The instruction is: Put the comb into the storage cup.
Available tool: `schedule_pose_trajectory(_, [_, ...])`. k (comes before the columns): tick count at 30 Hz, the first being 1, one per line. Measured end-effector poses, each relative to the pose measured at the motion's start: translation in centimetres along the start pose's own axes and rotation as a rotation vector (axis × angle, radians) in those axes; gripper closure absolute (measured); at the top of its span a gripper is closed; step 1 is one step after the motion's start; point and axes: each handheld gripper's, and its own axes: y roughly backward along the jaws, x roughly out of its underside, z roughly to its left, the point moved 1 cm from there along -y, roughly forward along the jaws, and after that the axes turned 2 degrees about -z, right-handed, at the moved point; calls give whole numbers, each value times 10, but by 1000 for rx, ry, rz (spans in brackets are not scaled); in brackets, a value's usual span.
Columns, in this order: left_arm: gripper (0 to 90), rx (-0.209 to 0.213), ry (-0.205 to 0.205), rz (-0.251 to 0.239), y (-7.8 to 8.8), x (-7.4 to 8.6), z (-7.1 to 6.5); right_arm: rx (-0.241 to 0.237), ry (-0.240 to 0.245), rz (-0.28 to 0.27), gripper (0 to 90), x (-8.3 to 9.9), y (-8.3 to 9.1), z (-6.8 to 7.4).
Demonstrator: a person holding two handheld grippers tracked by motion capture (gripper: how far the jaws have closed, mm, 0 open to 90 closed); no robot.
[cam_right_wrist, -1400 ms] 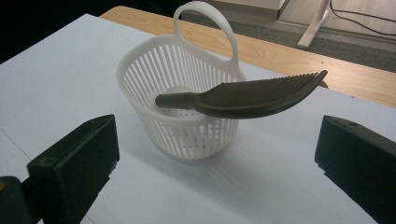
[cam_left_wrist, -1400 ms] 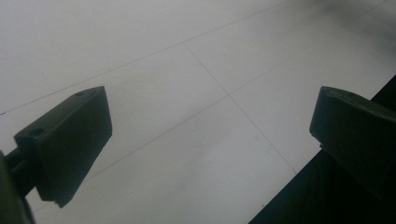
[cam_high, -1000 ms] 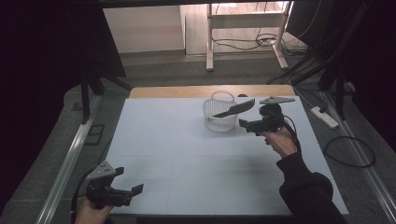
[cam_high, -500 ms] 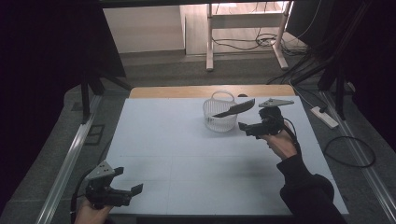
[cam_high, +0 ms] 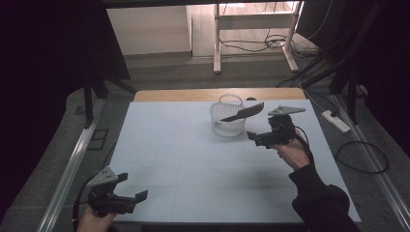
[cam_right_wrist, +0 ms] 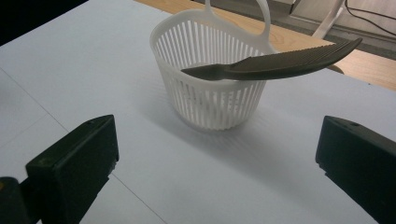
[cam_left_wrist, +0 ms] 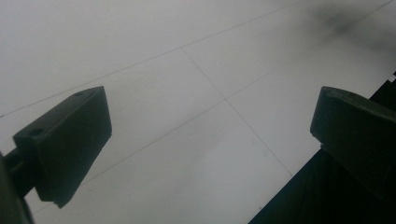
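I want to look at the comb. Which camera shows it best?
The right gripper view: the dark comb lies large and sharp across the white basket's rim. The high view shows it small. The left gripper view faces bare table.

My right hand-held gripper (cam_high: 258,137) is out in front of me, far up on the right side. Its two black jaws are wide apart and hold nothing. My right hand (cam_high: 293,153) grips it from behind, and my dark sleeve (cam_high: 321,203) runs back to me. My left hand-held gripper (cam_high: 131,191) sits low, close to my body on the left. Its jaws are wide apart too, with nothing between them. My left hand (cam_high: 94,221) holds it.
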Motion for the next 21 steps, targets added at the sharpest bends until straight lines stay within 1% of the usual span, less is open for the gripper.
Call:
schedule_pose_trajectory(7, [0,2,3,-4,0,0,0,3,25,5,0,4,5,4])
schedule_pose_trajectory(16, [0,4,4,-6,0,0,1,-9,26,5,0,8,14,8])
schedule_pose_trajectory(21, [0,4,2,-5,0,0,0,-23,18,18,7,12,17,9])
